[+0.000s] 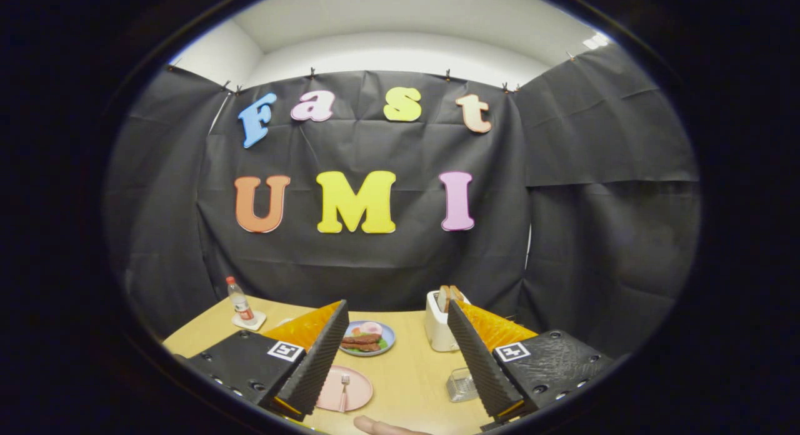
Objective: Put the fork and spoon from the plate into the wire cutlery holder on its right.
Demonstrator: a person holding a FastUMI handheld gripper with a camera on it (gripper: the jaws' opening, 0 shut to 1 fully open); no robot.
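Note:
A pink plate lies on the wooden table between my fingers, close to the left finger, which covers its left part. A fork with a pink handle rests on it, tines pointing away; I cannot make out a spoon. The wire cutlery holder stands to the plate's right, partly behind my right finger. My gripper hovers high above the table, open wide with nothing between the fingers.
A blue plate of food sits beyond the pink plate. A white toaster with bread stands far right, and a small bottle on a coaster far left. A person's fingertip rests at the near table edge.

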